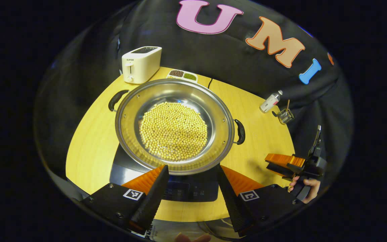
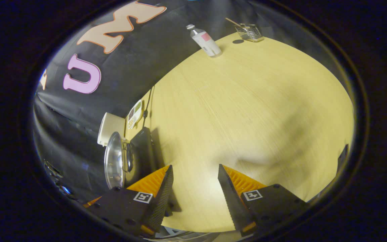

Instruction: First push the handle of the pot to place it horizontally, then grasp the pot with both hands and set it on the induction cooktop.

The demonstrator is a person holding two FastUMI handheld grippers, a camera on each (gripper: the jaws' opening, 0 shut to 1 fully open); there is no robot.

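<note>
The left gripper's [image 1: 191,168] two fingers stand wide apart with nothing between them, their tips just at the near rim of the pot [image 1: 175,126] in the left gripper view. The right gripper's [image 2: 193,168] fingers are likewise spread and hold nothing, hanging over bare table [image 2: 247,111] in the right gripper view.

The pot, a wide shallow steel pan with a layer of yellow beans [image 1: 173,131] on its bottom, sits on the black induction cooktop [image 1: 183,190], whose control panel shows below the rim between the left fingers. One black handle [image 1: 240,131] sticks out on the pot's right side and another [image 1: 116,99] on its left, so they lie roughly level across the view.

As for writing, the white toaster [image 1: 141,64] behind the pot bears a small dark brand word on its front, too small to read with certainty. Each gripper body carries a square black-and-white marker.

Next to the toaster lies a small tray of dark and green grains [image 1: 182,75]. Well to the right stand a small bottle with a pink label [image 1: 270,102] and a wire holder [image 1: 286,116]. The right gripper [image 1: 289,164], held by a hand [image 1: 306,188], hovers at the table's right edge, apart from the pot. A cable runs along the table behind the cooktop in the right gripper view.
</note>
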